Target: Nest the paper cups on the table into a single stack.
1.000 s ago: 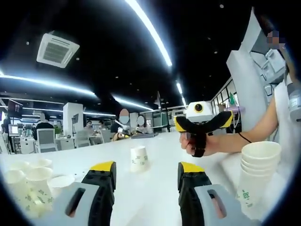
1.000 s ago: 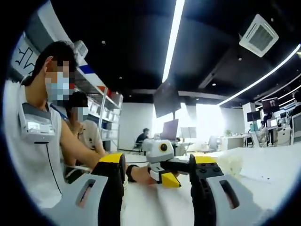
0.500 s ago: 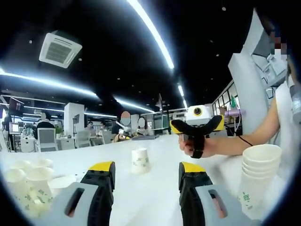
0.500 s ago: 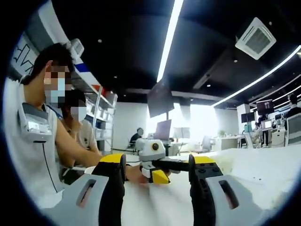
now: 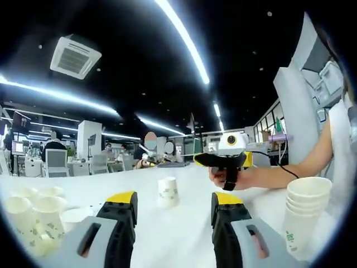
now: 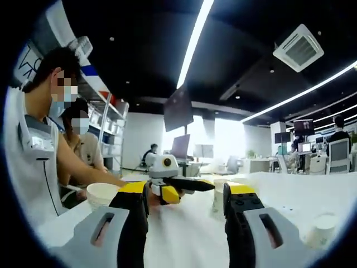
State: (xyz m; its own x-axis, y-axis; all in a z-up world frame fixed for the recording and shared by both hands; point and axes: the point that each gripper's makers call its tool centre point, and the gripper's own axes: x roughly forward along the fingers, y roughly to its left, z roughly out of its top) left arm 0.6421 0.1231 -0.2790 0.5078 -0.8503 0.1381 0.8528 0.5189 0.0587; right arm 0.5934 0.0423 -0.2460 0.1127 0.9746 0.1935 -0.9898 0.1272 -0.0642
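Both grippers hover low over the white table, empty, with paper cups yet to be nested.

In the left gripper view, the left gripper (image 5: pixel 174 223) has its jaws spread, aimed toward a lone paper cup (image 5: pixel 167 192) ahead; loose cups (image 5: pixel 33 218) cluster at left, and a started stack (image 5: pixel 304 215) stands at right beside the person's hand (image 5: pixel 234 177).
In the right gripper view, the right gripper (image 6: pixel 187 220) is likewise spread and holds nothing, facing a cup (image 6: pixel 218 195) just behind its jaw, likely its next pick.
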